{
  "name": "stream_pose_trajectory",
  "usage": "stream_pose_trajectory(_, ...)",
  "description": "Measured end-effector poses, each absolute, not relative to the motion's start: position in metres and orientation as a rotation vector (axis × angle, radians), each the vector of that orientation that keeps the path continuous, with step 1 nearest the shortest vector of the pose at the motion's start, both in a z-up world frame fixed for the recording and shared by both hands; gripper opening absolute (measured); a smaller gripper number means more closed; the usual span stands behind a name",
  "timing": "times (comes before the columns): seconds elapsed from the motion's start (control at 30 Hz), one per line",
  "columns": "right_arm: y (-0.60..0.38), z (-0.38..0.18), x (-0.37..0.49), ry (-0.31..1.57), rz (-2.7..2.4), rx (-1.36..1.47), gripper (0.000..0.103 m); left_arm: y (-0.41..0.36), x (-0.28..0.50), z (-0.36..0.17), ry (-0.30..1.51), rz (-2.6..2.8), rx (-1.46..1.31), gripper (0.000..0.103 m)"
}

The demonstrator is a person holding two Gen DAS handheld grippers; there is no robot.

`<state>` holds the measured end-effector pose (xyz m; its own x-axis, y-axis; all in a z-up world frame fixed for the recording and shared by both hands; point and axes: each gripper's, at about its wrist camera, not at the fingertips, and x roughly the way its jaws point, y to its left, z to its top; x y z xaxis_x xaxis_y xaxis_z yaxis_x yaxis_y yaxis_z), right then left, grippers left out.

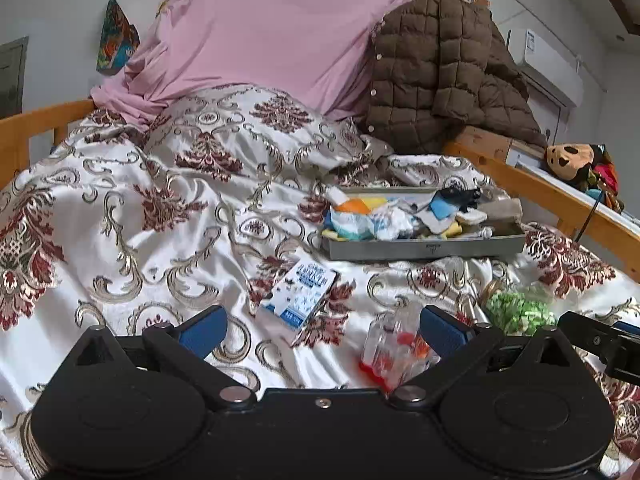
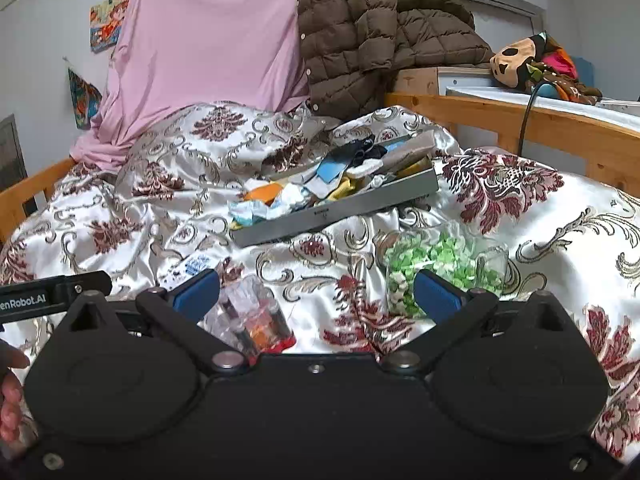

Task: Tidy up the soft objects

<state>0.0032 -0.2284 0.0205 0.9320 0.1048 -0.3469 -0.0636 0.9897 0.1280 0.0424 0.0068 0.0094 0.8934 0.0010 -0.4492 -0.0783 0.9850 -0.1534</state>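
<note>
Both grippers are hovering low over the bed, side by side. The left gripper (image 1: pixel 322 330) has its blue pads spread wide with nothing between them, and the right gripper (image 2: pixel 316 294) is the same, wide apart and empty.

The floral bedspread (image 1: pixel 132 216) is all rumpled, cream satin with dark red and gold swirls. In the left wrist view the grey tray (image 1: pixel 424 246) sits at about 1 o'clock from the gripper, well up the bed. It's stuffed with a heap of soft scraps (image 1: pixel 384 216): orange, blue, yellow, white and something black. Hard to tell what each piece is, could be cloths or sponges.

Closer in, a small blue-and-white packet (image 1: pixel 298 294) lies flat on the cover at roughly 12 o'clock, between the left gripper and the tray. A clear plastic container (image 1: pixel 394 350) with red and orange bits sits right by the left gripper's right finger, around 2 o'clock. From the right wrist view that same container (image 2: pixel 250 318) is at 10 o'clock, just beside that gripper's left finger.

A clear bag of green fluffy bits (image 2: pixel 436 270) lies at 1 o'clock from the right gripper, touching-close to its right finger.

At the head of the bed there's a pink sheet (image 1: pixel 272 32) draped up high, a brown quilted jacket (image 1: pixel 440 72) at its right, and a plush toy (image 2: pixel 516 62) on the wooden rail (image 2: pixel 500 120).
</note>
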Motion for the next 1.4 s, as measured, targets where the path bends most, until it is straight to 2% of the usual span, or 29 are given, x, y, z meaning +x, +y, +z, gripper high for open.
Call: stream_pose_trajectory(1.4,-0.205,-0.016,0.023,0.48,0.115,0.049,0.102,0.015,0.034,-0.025,0.569,0.138,-0.125,0.102)
